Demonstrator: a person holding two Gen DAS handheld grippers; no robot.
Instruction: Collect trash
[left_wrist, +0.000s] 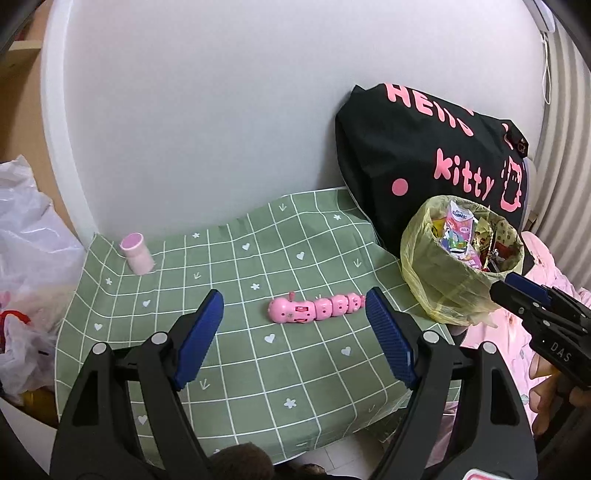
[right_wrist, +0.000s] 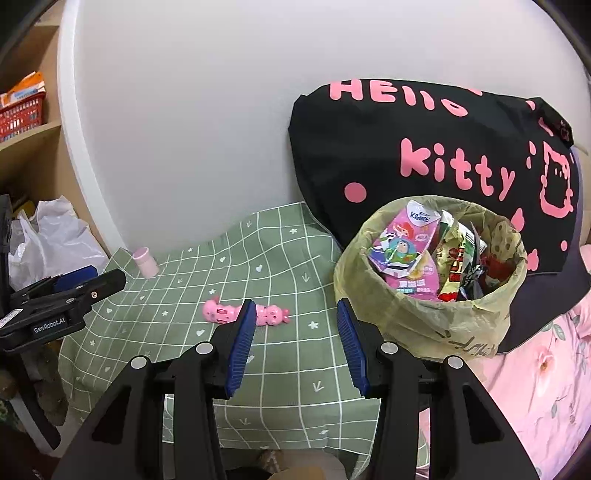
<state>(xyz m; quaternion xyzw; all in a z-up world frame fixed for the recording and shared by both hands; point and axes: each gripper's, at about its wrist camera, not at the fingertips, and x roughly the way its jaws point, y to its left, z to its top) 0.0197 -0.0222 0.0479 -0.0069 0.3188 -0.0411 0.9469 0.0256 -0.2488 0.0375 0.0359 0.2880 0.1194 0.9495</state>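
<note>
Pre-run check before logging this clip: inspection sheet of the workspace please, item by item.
Surface: green checked cloth, wrinkled at the back, lying flat in front.
Job's things: lined bin at the cloth's right edge, filled with wrappers; small pink bottle upright at back left.
Clutter: pink caterpillar toy lying mid-cloth.
Grippers: left gripper open, empty; right gripper open, empty, near the bin.
Cables: nothing seen.
Surroundings: black Hello Kitty bag against the wall behind the bin; white plastic bags at left; pink floral bedding at right.
</note>
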